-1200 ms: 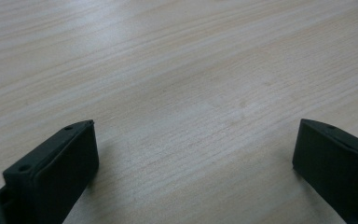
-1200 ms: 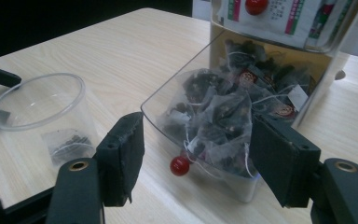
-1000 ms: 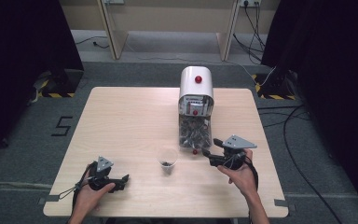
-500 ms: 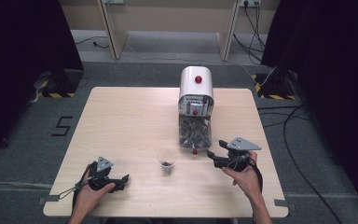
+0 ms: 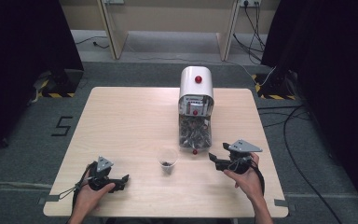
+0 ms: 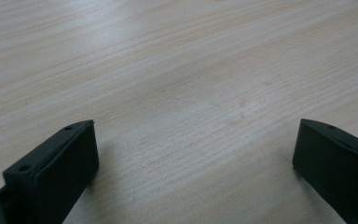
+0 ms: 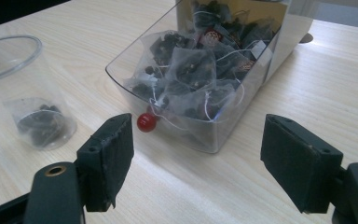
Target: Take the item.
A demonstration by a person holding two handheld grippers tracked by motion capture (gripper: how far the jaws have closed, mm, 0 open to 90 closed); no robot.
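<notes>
Grey carpet surrounds a pale wood-grain counter (image 5: 121, 121) with rounded corners, and dark curtains close in both sides of the room.

At the near left edge the left gripper (image 5: 116, 183) lies low over bare laminate, held in the person's left hand (image 5: 91, 193). Its two black fingers (image 6: 60, 172) are blocky and matt, spread wide apart with nothing between them; the left gripper view has just the streaked wood grain under them.

Near the middle of the counter stands a small clear plastic cup (image 5: 168, 160), round-rimmed and thin-walled. One tea bag (image 7: 41, 122) lies in its bottom, a gauzy pouch of dark leaf.

Behind and right of the cup is the tea bag dispenser (image 5: 196, 88), a white rounded housing with a red knob on top. Its clear, rounded-cornered drawer (image 7: 205, 140) juts toward the person, heaped with pyramid-shaped mesh bags and their white strings. A small glossy red ball (image 7: 146, 122) sits at the drawer's front wall, probably its pull knob, though the view is too coarse to be sure.

The right gripper (image 5: 219, 160), in the right hand (image 5: 247, 179), points left at the drawer. Its fingers (image 7: 112, 161) stand wide apart and empty, just short of the drawer; the red ball lies close ahead of the left-hand finger, not touching it, and the cup is off to that side.
</notes>
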